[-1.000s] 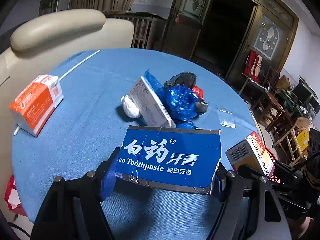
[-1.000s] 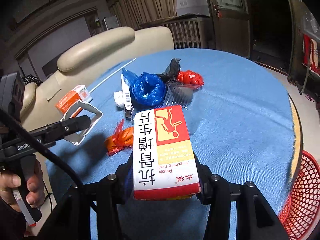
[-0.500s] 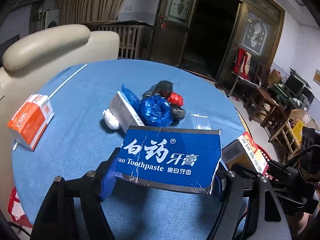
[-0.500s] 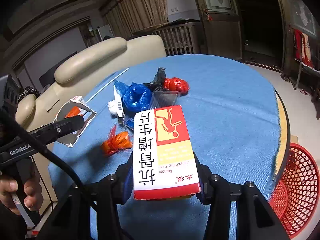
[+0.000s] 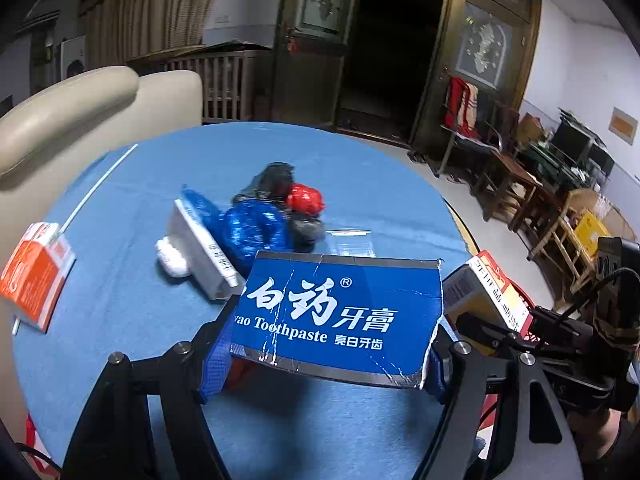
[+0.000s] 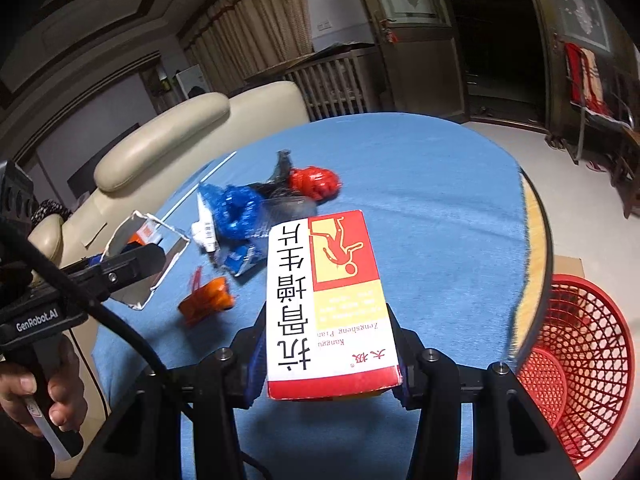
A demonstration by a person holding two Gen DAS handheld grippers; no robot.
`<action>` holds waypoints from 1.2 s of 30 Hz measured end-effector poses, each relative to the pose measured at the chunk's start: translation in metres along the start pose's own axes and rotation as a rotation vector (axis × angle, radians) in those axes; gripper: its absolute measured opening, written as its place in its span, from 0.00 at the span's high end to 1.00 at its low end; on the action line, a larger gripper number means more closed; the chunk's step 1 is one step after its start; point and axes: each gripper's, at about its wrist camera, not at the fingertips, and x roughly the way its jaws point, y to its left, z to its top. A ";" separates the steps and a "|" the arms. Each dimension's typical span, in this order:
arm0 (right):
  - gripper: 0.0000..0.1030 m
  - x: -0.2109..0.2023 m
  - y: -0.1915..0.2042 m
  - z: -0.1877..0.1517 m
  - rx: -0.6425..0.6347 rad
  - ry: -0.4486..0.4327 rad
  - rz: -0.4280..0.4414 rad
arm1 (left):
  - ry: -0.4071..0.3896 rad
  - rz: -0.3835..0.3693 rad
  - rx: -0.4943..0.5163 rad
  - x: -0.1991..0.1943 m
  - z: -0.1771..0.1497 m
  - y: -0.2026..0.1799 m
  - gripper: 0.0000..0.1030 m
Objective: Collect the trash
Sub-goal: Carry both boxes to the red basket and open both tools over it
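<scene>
My left gripper [image 5: 324, 356] is shut on a blue toothpaste box [image 5: 340, 312], held above the blue round table [image 5: 140, 308]. My right gripper [image 6: 326, 360] is shut on a red, white and yellow medicine box [image 6: 328, 300], also held above the table [image 6: 440, 200]. That box also shows at the right of the left wrist view [image 5: 492, 292]. A red mesh basket [image 6: 580, 360] stands on the floor past the table's right edge. A pile of trash lies mid-table: a blue bag [image 6: 236, 210], a red bag [image 6: 314, 182], a grey box [image 5: 204, 252].
An orange wrapper [image 6: 208, 300] lies on the table near the left gripper. An orange and white carton [image 5: 34, 276] sits at the table's left edge. A beige sofa [image 5: 80, 108] stands behind the table. Wooden chairs and furniture [image 5: 520, 184] stand at the right.
Both grippers have pulled back and risen with their boxes, so the trash pile looks farther away. The red basket has come more fully into the right wrist view.
</scene>
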 end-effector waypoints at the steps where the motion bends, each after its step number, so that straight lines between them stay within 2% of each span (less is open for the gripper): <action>1: 0.50 -0.002 -0.007 0.000 0.014 -0.004 -0.008 | 0.003 -0.003 0.006 0.002 0.001 -0.003 0.25; 8: 0.50 -0.017 -0.056 -0.005 0.102 -0.023 -0.087 | 0.021 -0.050 0.075 0.012 0.007 -0.036 0.25; 11: 0.50 -0.028 -0.085 -0.011 0.157 -0.034 -0.149 | 0.026 -0.079 0.110 0.016 0.009 -0.053 0.25; 19: 0.50 -0.054 -0.160 -0.039 0.306 -0.039 -0.308 | 0.051 -0.155 0.207 0.030 0.012 -0.106 0.25; 24: 0.50 -0.066 -0.192 -0.054 0.354 -0.025 -0.357 | 0.061 -0.196 0.252 0.037 0.013 -0.134 0.25; 26: 0.47 -0.064 -0.201 -0.057 0.366 -0.002 -0.370 | 0.070 -0.212 0.266 0.042 0.013 -0.147 0.25; 29: 0.22 -0.057 -0.211 -0.059 0.395 0.032 -0.372 | 0.089 -0.231 0.278 0.050 0.013 -0.164 0.25; 36: 0.22 -0.086 -0.230 -0.058 0.469 -0.072 -0.435 | 0.124 -0.287 0.318 0.063 0.010 -0.198 0.25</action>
